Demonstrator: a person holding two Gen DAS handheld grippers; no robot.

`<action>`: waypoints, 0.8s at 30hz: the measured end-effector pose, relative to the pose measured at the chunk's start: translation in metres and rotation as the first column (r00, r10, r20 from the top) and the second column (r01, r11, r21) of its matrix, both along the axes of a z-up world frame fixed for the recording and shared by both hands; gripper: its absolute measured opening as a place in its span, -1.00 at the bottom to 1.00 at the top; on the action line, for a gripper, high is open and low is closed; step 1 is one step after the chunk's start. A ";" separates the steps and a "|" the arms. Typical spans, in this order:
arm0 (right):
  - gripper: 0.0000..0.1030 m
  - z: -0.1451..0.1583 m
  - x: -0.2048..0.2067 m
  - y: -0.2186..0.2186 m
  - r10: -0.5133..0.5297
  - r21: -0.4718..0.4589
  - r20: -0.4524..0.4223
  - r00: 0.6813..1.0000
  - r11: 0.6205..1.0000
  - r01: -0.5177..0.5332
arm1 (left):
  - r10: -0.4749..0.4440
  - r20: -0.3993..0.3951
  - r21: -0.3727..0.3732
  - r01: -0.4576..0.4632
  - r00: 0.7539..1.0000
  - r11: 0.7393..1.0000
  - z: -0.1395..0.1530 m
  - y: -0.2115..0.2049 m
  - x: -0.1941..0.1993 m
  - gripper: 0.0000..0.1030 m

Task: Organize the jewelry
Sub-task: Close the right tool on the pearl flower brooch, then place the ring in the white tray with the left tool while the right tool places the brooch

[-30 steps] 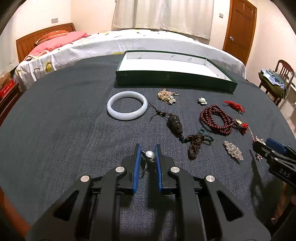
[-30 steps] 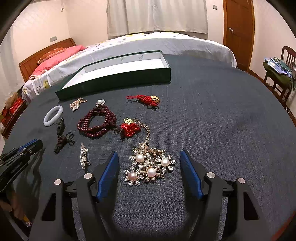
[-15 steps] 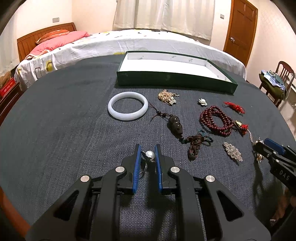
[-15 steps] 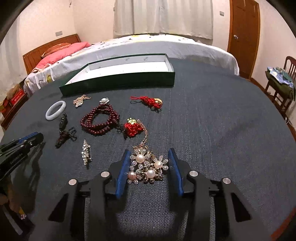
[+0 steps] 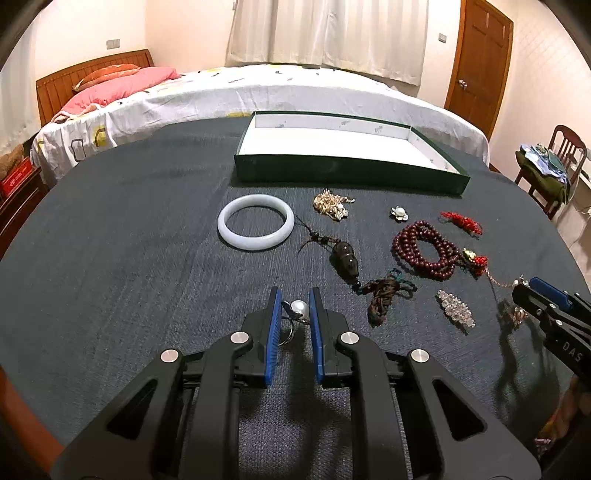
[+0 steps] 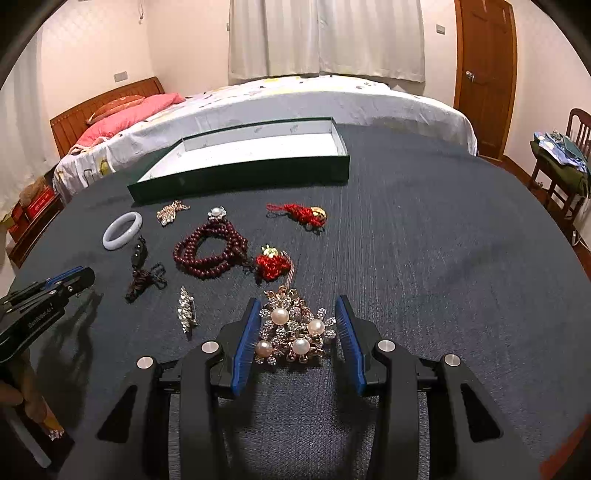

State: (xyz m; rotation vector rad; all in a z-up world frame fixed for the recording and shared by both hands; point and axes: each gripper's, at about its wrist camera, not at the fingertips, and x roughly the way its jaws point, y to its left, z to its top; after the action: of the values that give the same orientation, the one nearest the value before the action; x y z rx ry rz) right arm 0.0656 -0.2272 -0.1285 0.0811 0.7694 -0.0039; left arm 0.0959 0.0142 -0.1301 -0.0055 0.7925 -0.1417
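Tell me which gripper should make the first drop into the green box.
Left, probably. The left gripper is shut on the pearl ring, directly in line with the white-lined green box. The right gripper grips the pearl-and-rhinestone flower brooch, farther off to the side.

The right claw (image 5: 546,310) bears white letters "DAS"; other print is unreadable.

bed (image 5: 258,92), curtains (image 5: 325,33), wooden door (image 5: 476,62)

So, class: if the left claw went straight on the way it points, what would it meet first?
Probably the dark tablecloth just ahead, since the left claw tilts downward holding the pearl ring; depth is unclear.
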 end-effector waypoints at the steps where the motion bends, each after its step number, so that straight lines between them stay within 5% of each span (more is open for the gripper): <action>1: -0.19 0.002 -0.001 0.000 0.001 -0.002 0.006 1.000 1.000 -0.001 | 0.000 0.003 -0.001 0.000 1.000 1.000 0.001 0.000 0.000 -0.71; 24: -0.19 0.058 -0.005 0.004 0.025 0.021 0.142 0.990 0.999 -0.029 | 0.000 0.117 -0.026 0.003 0.993 1.000 0.056 -0.003 -0.006 -0.71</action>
State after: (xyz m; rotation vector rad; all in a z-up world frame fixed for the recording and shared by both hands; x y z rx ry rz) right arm 0.0605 -0.2230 -0.0709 0.0923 0.6282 0.0362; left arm 0.0895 0.0108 -0.0743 -0.0215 0.6731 -0.1528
